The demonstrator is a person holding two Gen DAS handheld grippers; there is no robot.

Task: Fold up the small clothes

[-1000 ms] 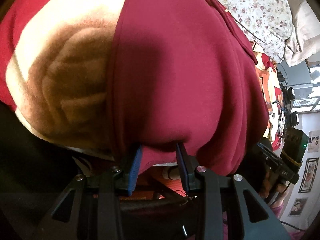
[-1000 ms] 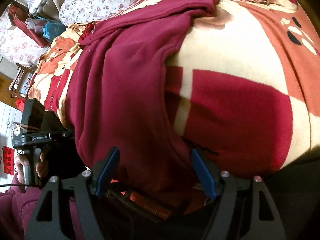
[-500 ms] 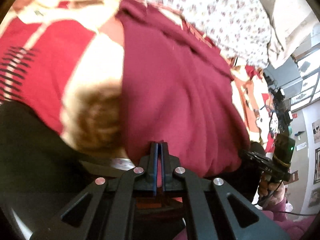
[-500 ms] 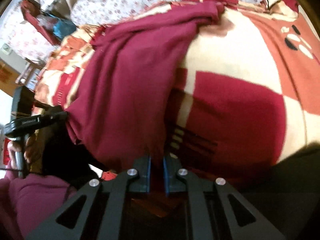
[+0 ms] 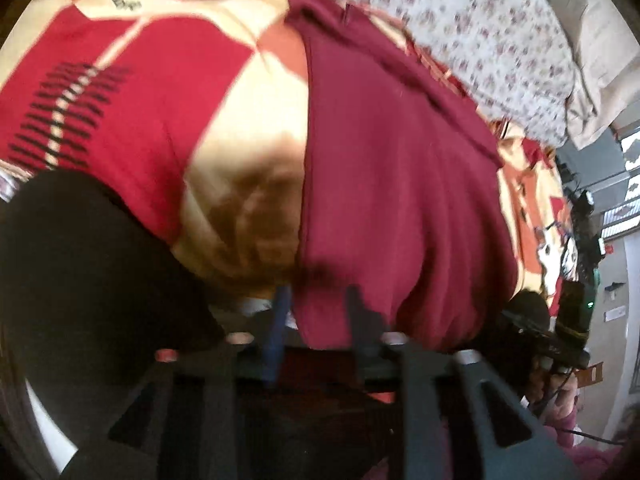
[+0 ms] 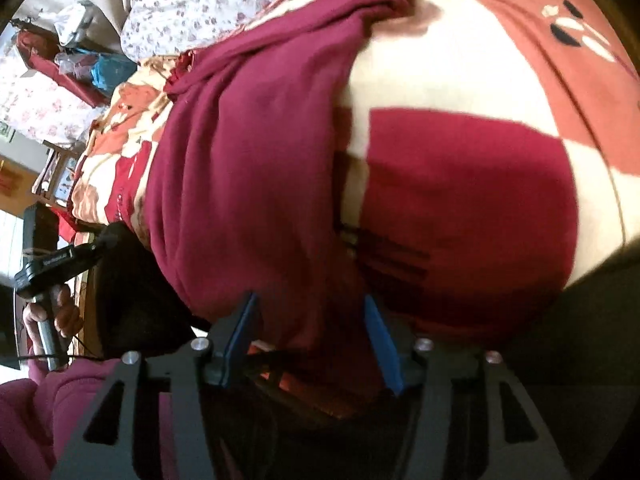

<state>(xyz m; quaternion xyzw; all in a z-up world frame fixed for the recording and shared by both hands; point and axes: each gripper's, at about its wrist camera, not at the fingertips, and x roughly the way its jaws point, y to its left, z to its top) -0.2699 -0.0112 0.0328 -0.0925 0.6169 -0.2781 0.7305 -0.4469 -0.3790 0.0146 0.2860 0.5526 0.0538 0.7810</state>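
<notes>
A maroon garment (image 5: 400,184) lies spread on a red, cream and orange patterned blanket (image 5: 152,92) on a bed. It also shows in the right wrist view (image 6: 256,168). My left gripper (image 5: 318,300) is open, its fingers on either side of the garment's near left corner at the bed's edge. My right gripper (image 6: 308,308) is open around the garment's near right corner. The blanket (image 6: 472,208) lies to the right of the garment there. Each gripper shows in the other's view, the right one (image 5: 568,320) and the left one (image 6: 60,260).
A floral bedspread (image 5: 480,40) covers the far side of the bed, with pillows and bags (image 6: 80,64) beyond. The dark bed edge (image 5: 80,280) drops off below the grippers. The person's maroon sleeve (image 6: 40,400) is at the lower left.
Both grippers were open a second ago, shut on the garment's hem corners half a second ago, and have now opened again. The hem lies at the bed's edge.
</notes>
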